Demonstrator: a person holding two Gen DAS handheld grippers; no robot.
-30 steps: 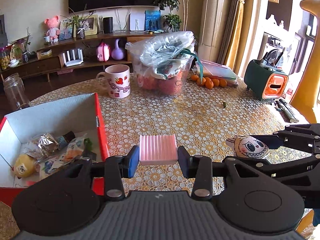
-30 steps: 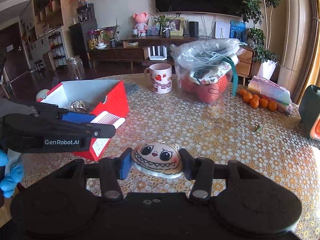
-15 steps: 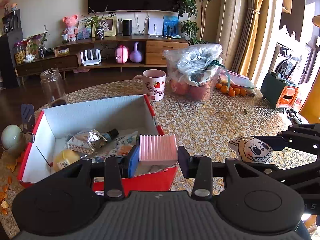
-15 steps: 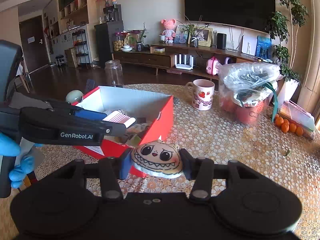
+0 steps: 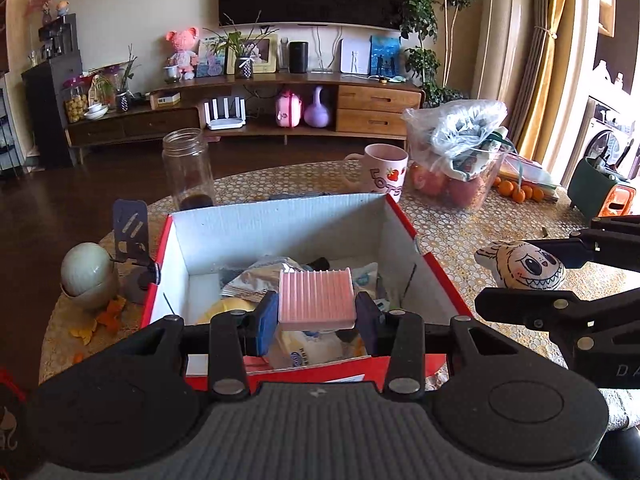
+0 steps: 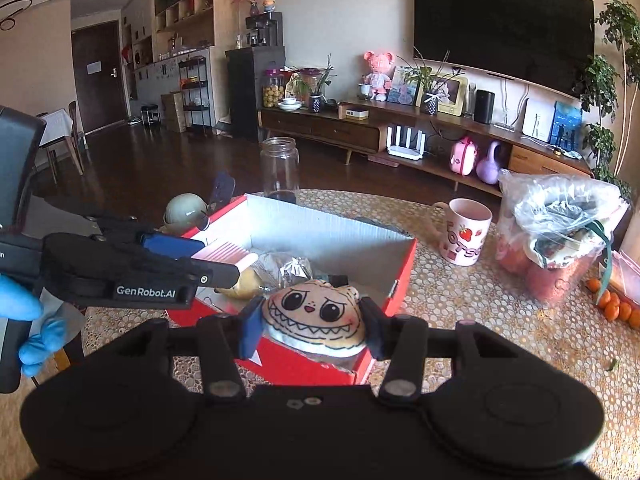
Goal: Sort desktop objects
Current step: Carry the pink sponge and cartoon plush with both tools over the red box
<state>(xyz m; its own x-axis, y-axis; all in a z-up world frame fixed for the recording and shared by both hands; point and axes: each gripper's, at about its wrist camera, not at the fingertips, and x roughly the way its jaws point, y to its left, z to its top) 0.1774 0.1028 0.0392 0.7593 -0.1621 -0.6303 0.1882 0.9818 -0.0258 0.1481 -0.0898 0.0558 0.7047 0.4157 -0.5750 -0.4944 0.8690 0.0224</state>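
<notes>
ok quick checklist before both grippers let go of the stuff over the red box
1. Left gripper shut on the pink ribbed block: ok.
2. Right gripper shut on the monster-face plush: ok.
3. Block above the red box opening: ok, box contents show beneath it.
4. Plush above the opening: cannot tell; in the left wrist view it sits right of the box wall, in the right wrist view it overlaps the near corner.
5. Room in the box: ok, white floor shows on the left, though snack packets fill the middle.
6. Grippers apart from each other: ok.
</notes>
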